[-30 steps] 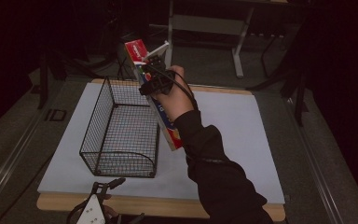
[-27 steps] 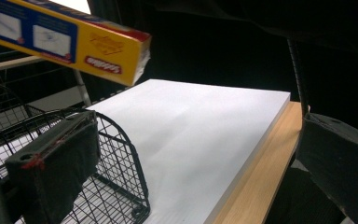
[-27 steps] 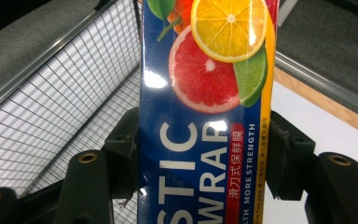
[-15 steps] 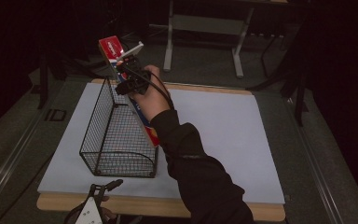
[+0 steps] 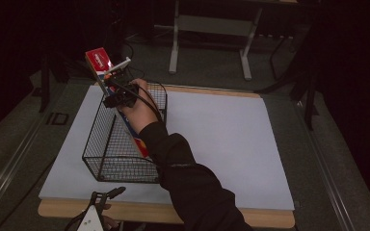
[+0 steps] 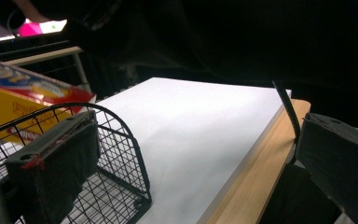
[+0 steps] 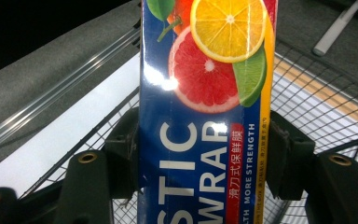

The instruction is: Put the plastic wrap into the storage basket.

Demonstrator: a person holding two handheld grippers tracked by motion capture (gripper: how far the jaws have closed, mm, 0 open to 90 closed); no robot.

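Note:
A long plastic-wrap box, blue with citrus fruit and a red end, is tilted over the black wire basket. Its red end points up and to the far left. Its lower end reaches down inside the basket's right side. My right gripper is shut on the box's middle. In the right gripper view the pads press both sides of the box, with the basket rim below. My left gripper rests at the table's front edge, open and holding nothing, its pads wide apart beside the basket.
The basket stands on a white mat that covers a wooden table. A wooden strip runs along the front. Metal frame legs stand on the floor beyond the table. The surroundings are dark.
My right gripper has carried the box to the left, from beside the basket's right wall to over the basket. The left gripper has stayed at the front edge.

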